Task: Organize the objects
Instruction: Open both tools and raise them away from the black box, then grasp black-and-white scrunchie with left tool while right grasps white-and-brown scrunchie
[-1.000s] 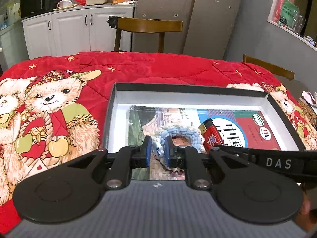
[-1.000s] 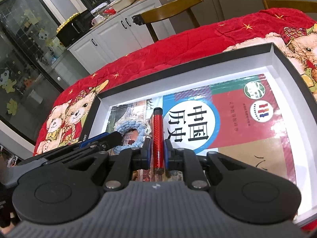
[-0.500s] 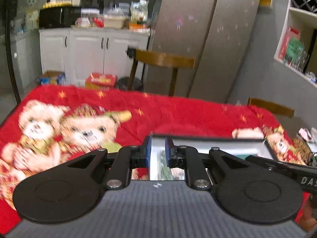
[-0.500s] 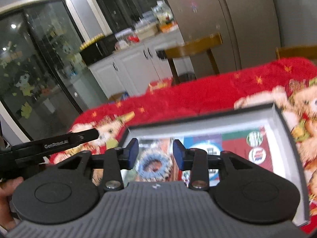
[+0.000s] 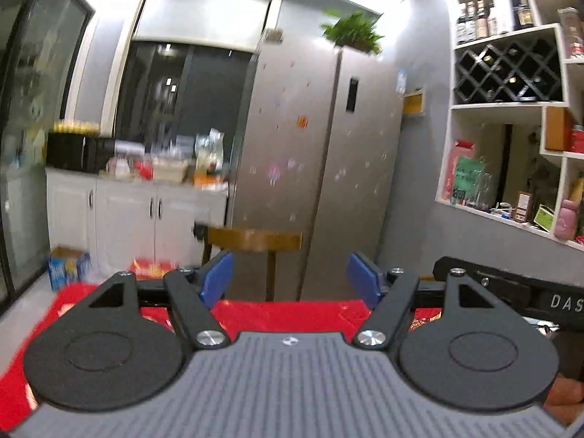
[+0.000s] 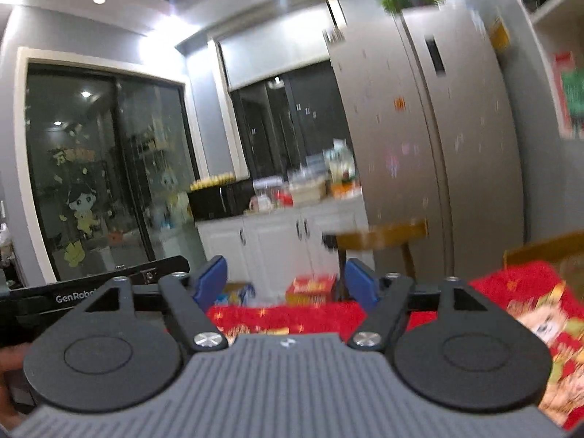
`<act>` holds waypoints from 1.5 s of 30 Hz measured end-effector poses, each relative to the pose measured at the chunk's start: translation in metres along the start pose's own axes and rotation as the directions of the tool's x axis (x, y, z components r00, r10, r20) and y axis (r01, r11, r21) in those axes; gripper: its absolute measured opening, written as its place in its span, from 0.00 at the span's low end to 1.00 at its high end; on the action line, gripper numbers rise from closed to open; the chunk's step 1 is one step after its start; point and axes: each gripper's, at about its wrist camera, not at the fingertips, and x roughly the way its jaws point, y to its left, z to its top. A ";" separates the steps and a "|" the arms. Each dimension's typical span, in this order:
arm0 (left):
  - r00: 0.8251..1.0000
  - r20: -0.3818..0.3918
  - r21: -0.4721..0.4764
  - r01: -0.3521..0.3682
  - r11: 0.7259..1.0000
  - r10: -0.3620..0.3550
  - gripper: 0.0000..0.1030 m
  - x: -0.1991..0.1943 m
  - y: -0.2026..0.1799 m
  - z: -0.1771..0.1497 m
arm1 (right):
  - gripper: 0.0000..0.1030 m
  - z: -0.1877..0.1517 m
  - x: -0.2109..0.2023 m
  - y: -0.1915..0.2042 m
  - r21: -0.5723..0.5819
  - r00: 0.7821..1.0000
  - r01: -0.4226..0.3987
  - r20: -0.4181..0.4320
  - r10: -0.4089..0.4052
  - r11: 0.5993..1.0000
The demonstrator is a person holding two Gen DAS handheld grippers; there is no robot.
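Observation:
My left gripper (image 5: 290, 280) is wide open and empty, raised and tilted up toward the room. My right gripper (image 6: 286, 280) is also wide open and empty, raised the same way. The box, the book, the red lighter and the blue knitted ring are out of both views. Only the far strip of the red bear-print blanket (image 5: 277, 314) shows below the left fingers, and it also shows in the right wrist view (image 6: 284, 315). The other gripper's black body shows at the right edge of the left view (image 5: 511, 292) and at the left of the right view (image 6: 95, 284).
A wooden chair (image 5: 255, 241) stands behind the table, in front of a grey fridge (image 5: 328, 168). White cabinets (image 5: 138, 219) with a cluttered counter are at the left. Wall shelves (image 5: 511, 146) are at the right. A glass door (image 6: 102, 182) is at the left in the right view.
Both grippers have let go of the knitted ring and the red lighter in the box, opened wide, and lifted and tilted up, so the box has dropped out of view.

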 end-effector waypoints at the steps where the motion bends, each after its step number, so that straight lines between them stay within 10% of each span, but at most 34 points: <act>1: 1.000 0.008 0.014 -0.001 1.000 0.001 0.73 -0.009 -0.003 0.002 | 0.84 0.000 -0.007 0.004 -0.002 1.000 0.006 0.007 -0.006 1.000; 14: 0.992 -0.126 0.008 -0.019 1.000 0.020 0.77 -0.062 -0.012 -0.085 | 0.87 -0.077 -0.042 0.001 0.053 0.998 0.010 -0.064 -0.007 0.999; 25: 0.927 -0.351 -0.015 -0.145 0.989 0.130 0.77 -0.017 0.014 -0.189 | 0.63 -0.172 -0.012 -0.037 0.307 0.941 0.098 -0.339 0.012 0.946; 34: 0.867 -0.464 0.022 -0.193 0.981 0.181 0.75 0.015 0.022 -0.218 | 0.50 -0.204 0.008 -0.028 0.263 0.891 0.113 -0.454 0.020 0.958; 45: 0.882 -0.447 -0.018 -0.179 0.984 0.152 0.58 0.018 0.023 -0.217 | 0.37 -0.210 0.008 -0.026 0.220 0.904 0.121 -0.428 -0.016 0.968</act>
